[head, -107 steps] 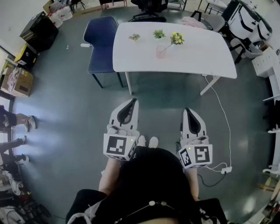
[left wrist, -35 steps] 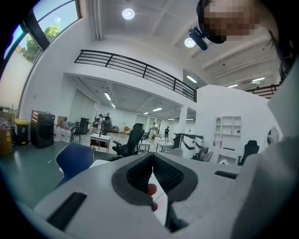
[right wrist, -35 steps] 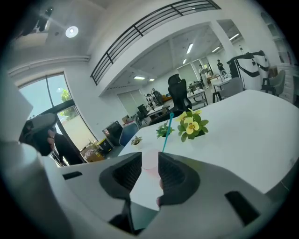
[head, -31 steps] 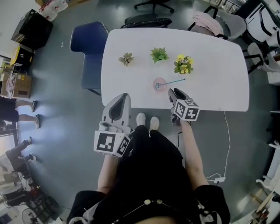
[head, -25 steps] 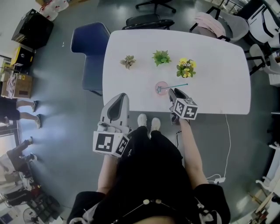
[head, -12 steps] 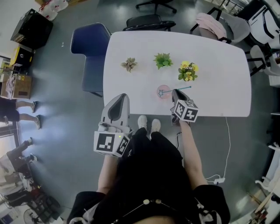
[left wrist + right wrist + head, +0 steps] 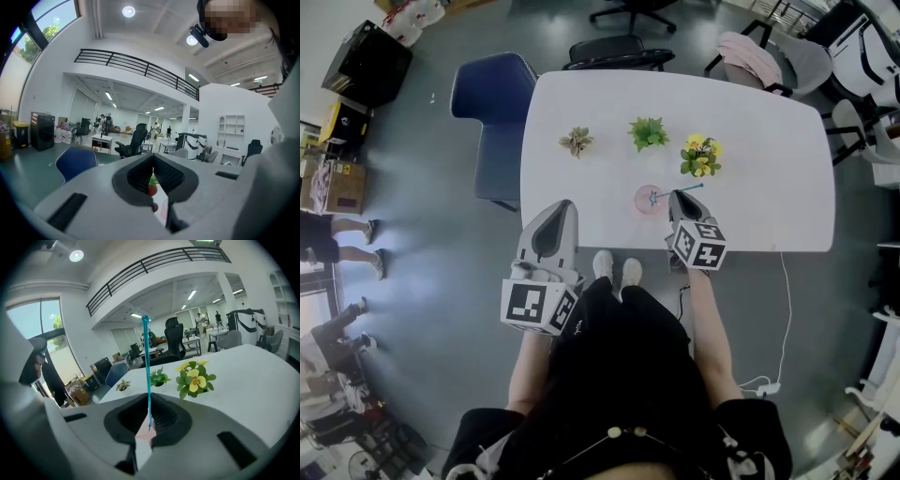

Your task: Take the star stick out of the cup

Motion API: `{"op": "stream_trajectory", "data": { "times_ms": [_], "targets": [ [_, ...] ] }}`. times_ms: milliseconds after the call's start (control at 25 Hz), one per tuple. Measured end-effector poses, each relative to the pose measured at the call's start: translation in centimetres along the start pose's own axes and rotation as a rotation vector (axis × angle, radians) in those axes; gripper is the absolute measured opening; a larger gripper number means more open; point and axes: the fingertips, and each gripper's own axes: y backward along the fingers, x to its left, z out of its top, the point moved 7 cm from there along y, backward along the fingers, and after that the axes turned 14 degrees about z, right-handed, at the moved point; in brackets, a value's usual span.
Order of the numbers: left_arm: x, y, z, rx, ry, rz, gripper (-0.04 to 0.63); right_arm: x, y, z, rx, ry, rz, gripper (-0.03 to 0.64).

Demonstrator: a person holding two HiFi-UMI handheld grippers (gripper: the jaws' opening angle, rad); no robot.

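A thin teal star stick (image 7: 678, 190) leans out of a pink cup (image 7: 644, 201) near the front edge of the white table (image 7: 769, 141). My right gripper (image 7: 675, 196) is at the cup's right side, shut on the stick. In the right gripper view the stick (image 7: 146, 362) rises straight up from between the jaws of the right gripper (image 7: 149, 420), with the pink cup (image 7: 143, 436) just below them. My left gripper (image 7: 563, 205) hangs at the table's front edge, left of the cup. The left gripper (image 7: 153, 157) is shut and holds nothing.
Three small potted plants stand in a row behind the cup: a pale one (image 7: 577, 142), a green one (image 7: 648, 132) and a yellow-flowered one (image 7: 698, 156). A blue chair (image 7: 492, 103) sits at the table's left end. A cable (image 7: 787, 309) lies on the floor at right.
My right gripper was open at the cup with the stick slanting beyond it; its jaws have now shut on the stick. The left gripper has stayed where it was.
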Motion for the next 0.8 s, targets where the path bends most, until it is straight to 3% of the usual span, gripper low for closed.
{"op": "stream_trajectory", "data": {
  "times_ms": [200, 480, 800],
  "targets": [
    [0.0, 0.0, 0.2, -0.005, 0.001, -0.007, 0.006, 2.2, 2.1, 2.3, -0.024, 0.104, 0.020, 0.021],
    [0.0, 0.1, 0.6, -0.021, 0.005, -0.016, 0.006, 5.3, 4.7, 5.4, -0.029, 0.133, 0.078, 0.020],
    [-0.1, -0.1, 0.8, -0.033, 0.014, -0.028, 0.006, 9.4, 7.3, 8.7, -0.032, 0.267, 0.108, 0.020]
  ]
}}
